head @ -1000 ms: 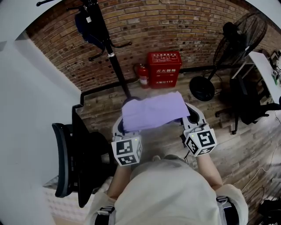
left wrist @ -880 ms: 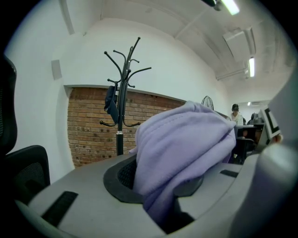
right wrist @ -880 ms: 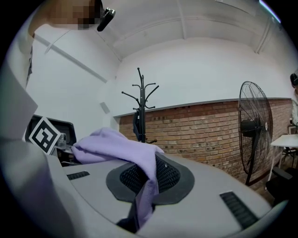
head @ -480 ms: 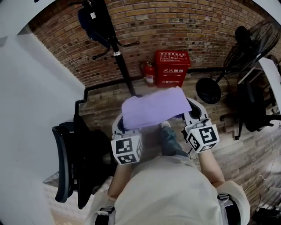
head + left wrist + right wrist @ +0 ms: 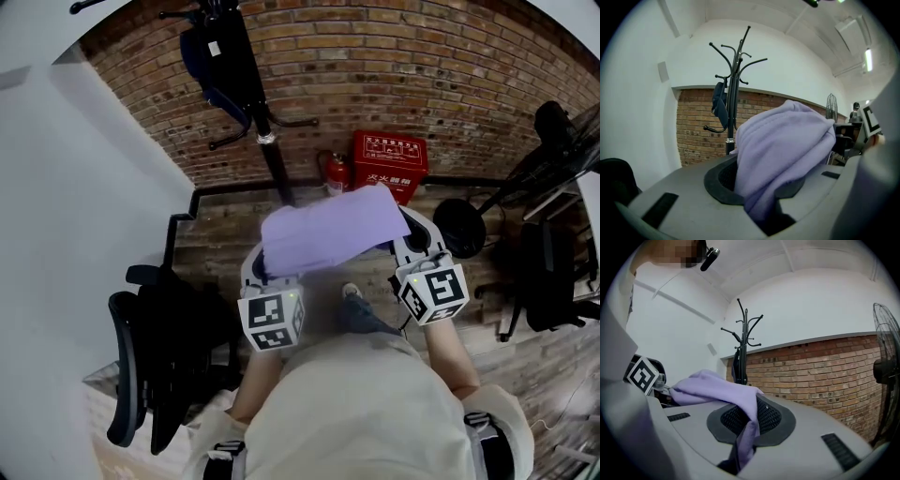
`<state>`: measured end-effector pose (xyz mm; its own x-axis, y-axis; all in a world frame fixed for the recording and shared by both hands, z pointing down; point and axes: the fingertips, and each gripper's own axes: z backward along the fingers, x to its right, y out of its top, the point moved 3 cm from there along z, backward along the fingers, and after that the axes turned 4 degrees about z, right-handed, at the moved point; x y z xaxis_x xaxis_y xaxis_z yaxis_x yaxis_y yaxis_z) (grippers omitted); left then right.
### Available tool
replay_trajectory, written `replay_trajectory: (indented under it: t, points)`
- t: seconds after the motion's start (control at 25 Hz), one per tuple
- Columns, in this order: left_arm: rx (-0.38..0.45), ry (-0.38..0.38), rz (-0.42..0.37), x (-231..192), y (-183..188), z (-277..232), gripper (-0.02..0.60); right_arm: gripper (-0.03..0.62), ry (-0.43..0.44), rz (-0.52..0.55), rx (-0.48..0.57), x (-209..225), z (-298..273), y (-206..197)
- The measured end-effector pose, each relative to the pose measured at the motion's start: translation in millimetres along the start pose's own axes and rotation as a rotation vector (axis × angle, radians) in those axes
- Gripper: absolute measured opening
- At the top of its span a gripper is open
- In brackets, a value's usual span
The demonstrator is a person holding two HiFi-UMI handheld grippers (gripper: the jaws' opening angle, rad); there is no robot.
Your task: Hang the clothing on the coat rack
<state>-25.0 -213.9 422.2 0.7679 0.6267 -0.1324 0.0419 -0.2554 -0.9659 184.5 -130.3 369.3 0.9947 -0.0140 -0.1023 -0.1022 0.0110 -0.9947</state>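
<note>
A lilac garment [image 5: 330,227] is stretched between my two grippers in front of me. My left gripper [image 5: 264,269] is shut on its left edge, where thick folds [image 5: 783,154] bulge out of the jaws. My right gripper [image 5: 405,242] is shut on the right edge, a thin fold [image 5: 749,427] pinched between the pads. The black coat rack [image 5: 255,103] stands ahead and a little left against the brick wall, its hooks [image 5: 736,51] spreading at the top. A dark blue item [image 5: 217,66] hangs on it.
A red fire-equipment box [image 5: 390,161] and an extinguisher [image 5: 337,174] sit at the wall's foot. A black office chair [image 5: 159,356] is at my left, by the white wall. A floor fan's base [image 5: 459,227] and another chair [image 5: 548,272] are at right.
The view has shifted so that the coat rack, red box and fan all slid rightward in the head view. The garment and both grippers keep their hold and pose.
</note>
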Motion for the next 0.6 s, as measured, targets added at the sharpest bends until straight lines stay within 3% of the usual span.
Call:
replay_trajectory:
  t: [0.6]
  points:
    - [0.009,0.16,-0.002,-12.0,40.2,-95.0,0.106,0.017,0.174,0.022,0.047,69.9,-126.3,14.4]
